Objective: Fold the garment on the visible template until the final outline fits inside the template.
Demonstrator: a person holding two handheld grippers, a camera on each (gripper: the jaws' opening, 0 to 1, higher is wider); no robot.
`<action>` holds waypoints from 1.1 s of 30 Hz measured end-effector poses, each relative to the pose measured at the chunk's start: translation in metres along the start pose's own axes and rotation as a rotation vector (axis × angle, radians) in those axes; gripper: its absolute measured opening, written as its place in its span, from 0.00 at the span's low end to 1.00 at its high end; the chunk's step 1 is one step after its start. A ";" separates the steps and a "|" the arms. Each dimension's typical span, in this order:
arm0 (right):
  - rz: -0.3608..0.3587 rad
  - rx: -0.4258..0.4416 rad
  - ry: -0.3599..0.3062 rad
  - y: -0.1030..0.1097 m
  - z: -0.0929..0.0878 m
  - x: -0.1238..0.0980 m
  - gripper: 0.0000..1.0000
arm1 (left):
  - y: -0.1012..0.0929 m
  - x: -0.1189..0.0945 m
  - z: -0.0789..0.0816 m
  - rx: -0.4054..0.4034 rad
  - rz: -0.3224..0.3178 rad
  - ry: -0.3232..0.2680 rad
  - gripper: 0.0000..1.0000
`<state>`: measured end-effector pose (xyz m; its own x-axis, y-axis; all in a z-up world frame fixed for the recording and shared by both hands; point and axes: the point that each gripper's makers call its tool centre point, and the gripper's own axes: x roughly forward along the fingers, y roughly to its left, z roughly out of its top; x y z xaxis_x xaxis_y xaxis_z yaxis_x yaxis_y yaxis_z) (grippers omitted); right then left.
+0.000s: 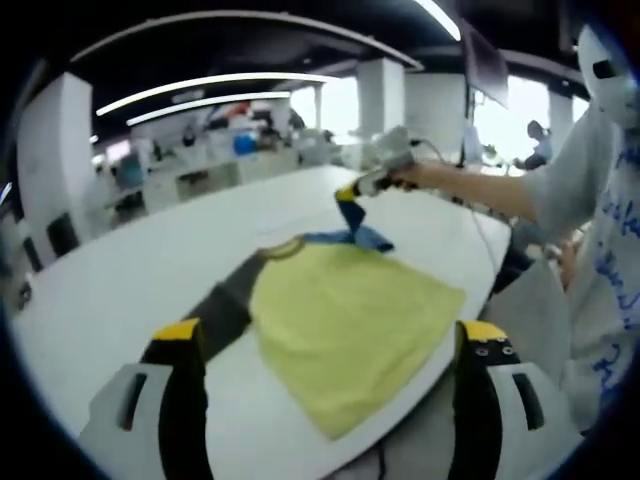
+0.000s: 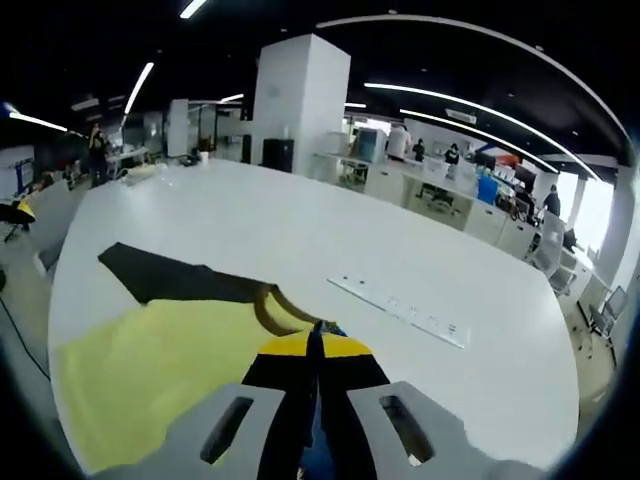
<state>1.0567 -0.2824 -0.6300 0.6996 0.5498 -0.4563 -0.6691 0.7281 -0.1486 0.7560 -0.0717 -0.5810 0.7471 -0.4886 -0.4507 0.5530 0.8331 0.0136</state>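
Lying flat, yellow garment (image 1: 350, 320), blue sleeve (image 1: 355, 222) lifted

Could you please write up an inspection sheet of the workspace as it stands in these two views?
Surface: white table, broad and round-edged; no template outline can be made out on it.
Job's things: yellow garment lying flat, with a dark sleeve stretched out; its blue sleeve is lifted off the table.
Clutter: a flat panel of sockets set in the table.
Grippers: right gripper shut on the blue sleeve; left gripper open above the garment's near edge.
Cables: one trails from the right gripper along the person's arm.
Surroundings: open office with white pillars, desks, ceiling strip lights, people in the distance.
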 end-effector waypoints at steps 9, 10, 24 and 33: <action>0.025 -0.007 -0.006 0.009 0.007 0.008 0.01 | 0.002 -0.001 0.000 -0.005 0.009 -0.003 0.99; 0.028 -0.010 -0.007 0.010 0.009 0.009 0.01 | 0.002 -0.001 -0.001 -0.005 0.009 -0.002 0.99; 0.070 -0.026 -0.009 0.031 0.017 0.024 0.01 | 0.004 -0.002 -0.005 -0.014 0.019 0.010 0.98; 0.092 -0.039 -0.008 0.044 0.021 0.030 0.01 | 0.005 -0.002 -0.010 -0.024 0.021 0.024 0.97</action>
<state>1.0541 -0.2255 -0.6320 0.6363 0.6170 -0.4630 -0.7400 0.6578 -0.1402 0.7535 -0.0640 -0.5890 0.7491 -0.4646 -0.4722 0.5278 0.8494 0.0017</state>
